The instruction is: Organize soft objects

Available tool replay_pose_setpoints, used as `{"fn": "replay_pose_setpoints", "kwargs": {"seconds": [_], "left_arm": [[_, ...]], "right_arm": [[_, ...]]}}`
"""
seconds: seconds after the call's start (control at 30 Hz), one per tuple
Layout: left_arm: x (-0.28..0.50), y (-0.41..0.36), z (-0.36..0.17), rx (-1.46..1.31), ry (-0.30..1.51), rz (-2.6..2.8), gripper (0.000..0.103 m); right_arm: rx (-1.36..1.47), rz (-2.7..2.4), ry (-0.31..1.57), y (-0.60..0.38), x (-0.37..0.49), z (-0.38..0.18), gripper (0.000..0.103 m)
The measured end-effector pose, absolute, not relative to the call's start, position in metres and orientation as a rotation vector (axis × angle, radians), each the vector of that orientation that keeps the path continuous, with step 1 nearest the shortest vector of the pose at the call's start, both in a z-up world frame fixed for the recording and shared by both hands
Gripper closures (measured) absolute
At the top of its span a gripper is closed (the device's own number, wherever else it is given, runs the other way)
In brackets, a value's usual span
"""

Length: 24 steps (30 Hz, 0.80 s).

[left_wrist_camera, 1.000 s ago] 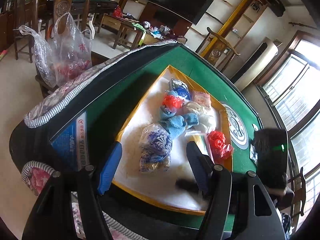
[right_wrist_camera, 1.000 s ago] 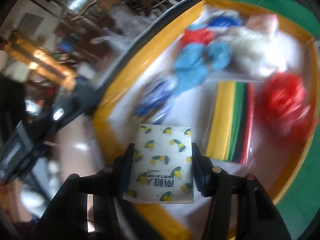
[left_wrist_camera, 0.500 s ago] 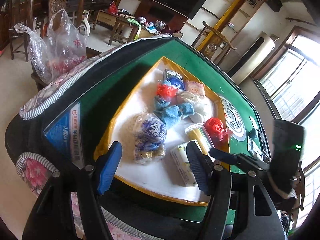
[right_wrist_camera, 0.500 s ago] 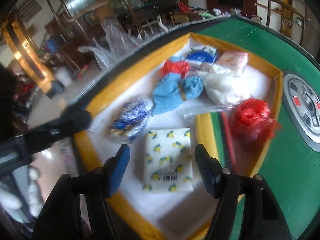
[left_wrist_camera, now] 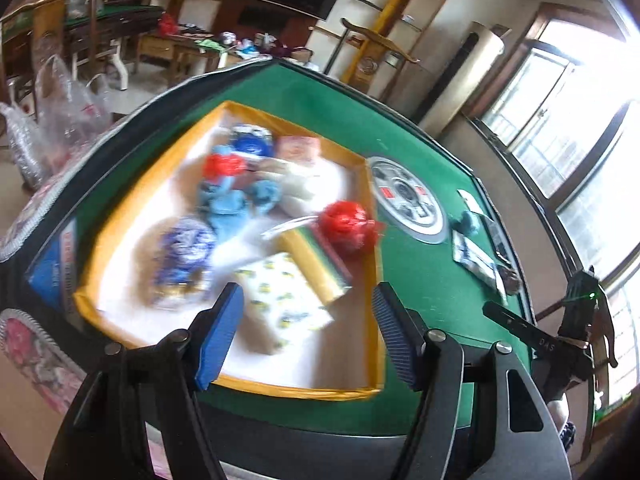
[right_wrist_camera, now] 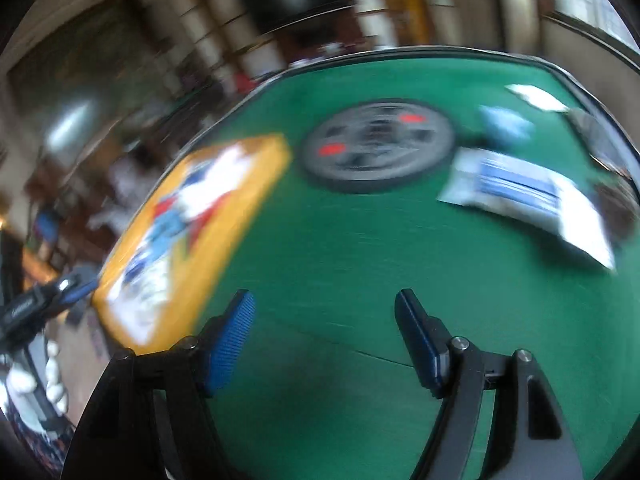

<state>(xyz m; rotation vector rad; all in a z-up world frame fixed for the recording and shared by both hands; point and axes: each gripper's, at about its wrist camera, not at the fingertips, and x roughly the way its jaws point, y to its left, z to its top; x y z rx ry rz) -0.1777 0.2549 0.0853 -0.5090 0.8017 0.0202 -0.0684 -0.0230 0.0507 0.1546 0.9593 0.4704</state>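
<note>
The jaws of both grippers are spread wide and nothing is held between them. The left gripper (left_wrist_camera: pixel 308 330) is poised over the near edge of the yellow-rimmed tray (left_wrist_camera: pixel 372 280), which is seen to carry the gathered soft things: a lemon-print tissue pack (left_wrist_camera: pixel 286 300) nearest the jaws, a blue patterned bag (left_wrist_camera: pixel 182 256), blue cloths (left_wrist_camera: pixel 232 200), a red bundle (left_wrist_camera: pixel 346 222) and a striped packet (left_wrist_camera: pixel 316 256) beside it. The right gripper (right_wrist_camera: pixel 325 336) is pointed across bare green surface (right_wrist_camera: pixel 340 240), away from the tray, which in its view is pushed off to the left. Ahead and to the right of its jaws a blue-and-white packet (right_wrist_camera: pixel 524 196) lies flat on the surface, with a small pale blue soft item (right_wrist_camera: pixel 506 126) just beyond it and a white card (right_wrist_camera: pixel 534 96) further back. The round disc (right_wrist_camera: pixel 378 146) set in the middle of the surface lies between those items and the tray. The packet's long axis is judged to run slantwise, from the left-far side to the right-near side, so a turn of the wrist would probably be needed for the jaws to close across its narrow width. The right gripper is judged the nearer to these loose items; the left is nearer the tray. The right view is heavily blurred, so finer detail cannot be told.
</note>
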Motion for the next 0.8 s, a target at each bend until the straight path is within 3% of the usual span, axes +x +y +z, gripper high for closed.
{"fn": "replay_pose_setpoints", "kwargs": {"seconds": [0.33, 0.57, 0.8], "left_arm": [[-0.227, 0.307, 0.119, -0.607, 0.645, 0.248, 0.037], [-0.261, 0.319, 0.133, -0.606, 0.583, 0.341, 0.031], [-0.203, 0.301, 0.117, -0.481, 0.69, 0.339, 0.029]], "right_arm": [[0.329, 0.314, 0.87, -0.147, -0.092, 0.06, 0.035], [0.389, 0.325, 0.82, -0.173, -0.102, 0.062, 0.035], [0.389, 0.333, 0.811, -0.179, -0.092, 0.063, 0.034]]}}
